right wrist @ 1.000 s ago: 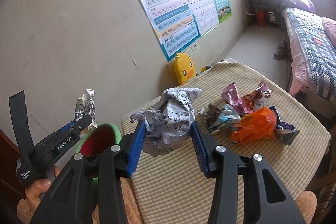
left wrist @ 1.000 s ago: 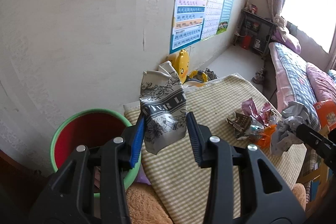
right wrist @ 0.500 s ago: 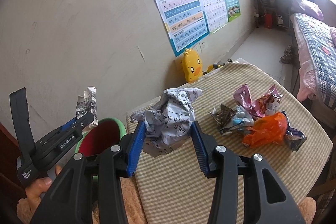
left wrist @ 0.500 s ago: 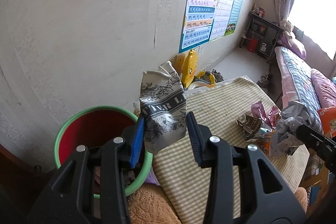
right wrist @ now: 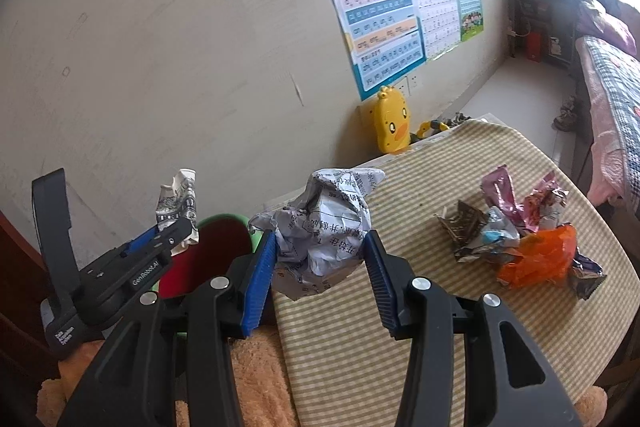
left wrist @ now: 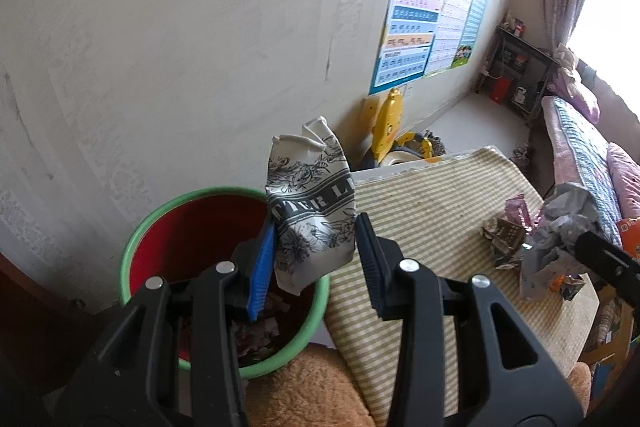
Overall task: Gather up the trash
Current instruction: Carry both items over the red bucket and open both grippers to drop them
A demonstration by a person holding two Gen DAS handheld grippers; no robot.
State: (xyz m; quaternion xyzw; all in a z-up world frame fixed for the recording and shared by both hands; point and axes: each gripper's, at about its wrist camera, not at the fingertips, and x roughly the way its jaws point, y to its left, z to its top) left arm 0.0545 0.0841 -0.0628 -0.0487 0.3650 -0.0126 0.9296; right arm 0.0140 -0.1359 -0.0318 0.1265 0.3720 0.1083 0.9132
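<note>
While daylight pours through a curtained window at the far right, a counter [right wrist: 460,307] covered in yellow-and-white checked cloth stands against a pale, scuffed wall hung with colourful charts [right wrist: 380,7]. A yellow duck-shaped plastic toy [right wrist: 390,121] sits by the wall behind it, and a bed with a pink-and-plaid quilt [left wrist: 580,155] runs along the right side of the room. On the cloth lies a heap of crumpled foil and plastic wrappers, pink, silver and orange [right wrist: 528,243].

The left hand-held gripper [left wrist: 314,255] pinches a flattened paper cup printed with black-and-white flowers [left wrist: 312,211] above the near rim of a red bucket with a green rim [left wrist: 192,235], which stands beside the counter's end. The right hand-held gripper [right wrist: 320,267] pinches a crumpled ball of printed white paper [right wrist: 324,231] over the counter's left edge.

Only the left wrist view looks down into the bucket, where scraps lie at the bottom. Only the right wrist view shows the wrapper heap in full and the left gripper's black body from the side.
</note>
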